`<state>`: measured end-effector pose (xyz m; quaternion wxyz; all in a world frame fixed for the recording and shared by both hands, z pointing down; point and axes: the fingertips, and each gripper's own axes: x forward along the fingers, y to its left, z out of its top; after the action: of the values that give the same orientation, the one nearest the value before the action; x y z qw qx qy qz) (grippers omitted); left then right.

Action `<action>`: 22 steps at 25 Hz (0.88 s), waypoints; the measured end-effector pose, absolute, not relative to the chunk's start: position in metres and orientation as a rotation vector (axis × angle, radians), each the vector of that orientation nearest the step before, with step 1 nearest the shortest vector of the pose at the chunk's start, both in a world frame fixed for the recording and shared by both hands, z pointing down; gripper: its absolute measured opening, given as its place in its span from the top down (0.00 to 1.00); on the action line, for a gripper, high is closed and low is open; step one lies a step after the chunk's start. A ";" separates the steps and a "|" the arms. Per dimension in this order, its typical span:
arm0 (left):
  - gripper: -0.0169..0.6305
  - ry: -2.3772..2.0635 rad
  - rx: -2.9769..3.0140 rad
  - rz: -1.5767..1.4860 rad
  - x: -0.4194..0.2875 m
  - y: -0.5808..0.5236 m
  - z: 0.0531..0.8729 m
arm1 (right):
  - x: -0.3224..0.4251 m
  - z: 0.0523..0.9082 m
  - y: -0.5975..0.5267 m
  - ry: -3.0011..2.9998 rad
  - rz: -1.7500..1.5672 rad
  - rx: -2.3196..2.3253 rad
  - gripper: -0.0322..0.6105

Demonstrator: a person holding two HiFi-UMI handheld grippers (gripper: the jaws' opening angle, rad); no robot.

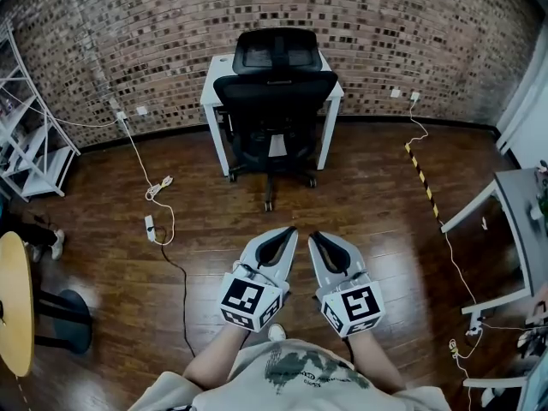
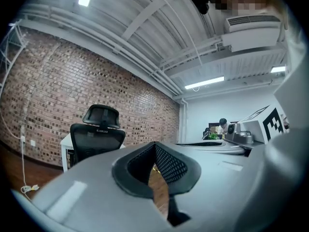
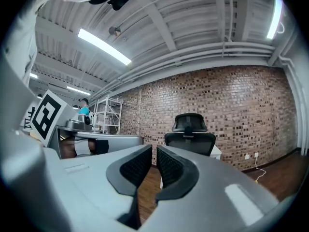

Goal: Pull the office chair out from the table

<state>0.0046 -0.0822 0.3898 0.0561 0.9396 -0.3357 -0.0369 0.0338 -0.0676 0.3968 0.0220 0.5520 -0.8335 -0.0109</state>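
A black mesh office chair (image 1: 274, 101) with a headrest stands tucked under a small white table (image 1: 216, 74) against the brick wall. Both grippers are held side by side, well short of the chair, pointing level toward it. My left gripper (image 1: 293, 229) is shut with nothing in it. My right gripper (image 1: 313, 235) is empty too, its pads all but together with only a thin slit between them. The left gripper view shows the chair (image 2: 96, 134) beyond the closed tips (image 2: 154, 146). In the right gripper view the chair (image 3: 189, 134) stands ahead of the tips (image 3: 154, 151).
White cables and a power strip (image 1: 149, 227) trail over the wooden floor left of the chair. A white shelf rack (image 1: 30, 144) stands at far left, a round yellow table (image 1: 13, 302) nearer. A grey desk (image 1: 522, 221) and a striped floor cable cover (image 1: 421, 174) lie at right.
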 end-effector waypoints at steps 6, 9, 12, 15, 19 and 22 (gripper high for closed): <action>0.95 -1.032 2.840 -0.107 -0.004 -0.107 0.390 | 0.034 0.396 -0.095 -2.574 -0.032 1.727 0.90; 0.95 -1.042 2.834 -0.098 -0.005 -0.118 0.394 | 0.034 0.397 -0.106 -2.582 -0.037 1.716 0.90; 0.95 -1.059 2.829 -0.080 -0.005 -0.131 0.398 | 0.035 0.403 -0.120 -2.596 -0.019 1.704 0.90; 0.95 -1.094 2.826 -0.067 -0.002 -0.147 0.402 | 0.038 0.402 -0.139 -2.623 -0.041 1.679 0.90; 0.95 -1.162 2.817 -0.057 0.007 -0.182 0.403 | 0.048 0.398 -0.177 -2.665 -0.072 1.638 0.90; 0.95 -1.198 2.812 -0.061 0.016 -0.213 0.396 | 0.056 0.393 -0.209 -2.687 -0.098 1.611 0.90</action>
<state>0.0157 -0.2131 0.3963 0.0424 0.9189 -0.3917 -0.0198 0.0559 -0.2092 0.3929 0.0039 0.5139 -0.8573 -0.0313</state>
